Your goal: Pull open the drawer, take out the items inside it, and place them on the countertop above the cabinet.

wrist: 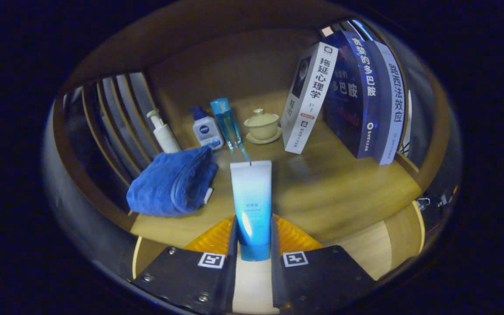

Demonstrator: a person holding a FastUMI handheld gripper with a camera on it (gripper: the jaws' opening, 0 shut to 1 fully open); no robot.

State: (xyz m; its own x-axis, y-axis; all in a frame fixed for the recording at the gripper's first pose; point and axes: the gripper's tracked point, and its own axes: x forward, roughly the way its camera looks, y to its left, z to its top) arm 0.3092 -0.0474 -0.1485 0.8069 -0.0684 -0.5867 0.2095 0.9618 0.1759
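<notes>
Gripper (pixel 254 245) clamped on a blue squeeze tube (pixel 251 205), both fingers pressing its cap end, tube pointing out over the wooden countertop (pixel 322 192). Left of the tube: folded blue towel (pixel 173 181). Beyond the tube: slim blue bottle (pixel 226 122), pump bottles, lidded cup (pixel 261 124). Right of the tube: standing books (pixel 348 96).

The gripper (pixel 254 245) is held level, pointed forward over the countertop (pixel 330 192). Its two fingers (pixel 230 245) are closed in from either side on the capped lower end of a blue tube (pixel 252 205), and both are seen pressing on it. The tube is gripped upright, its flat crimped end standing above the fingers.
</notes>
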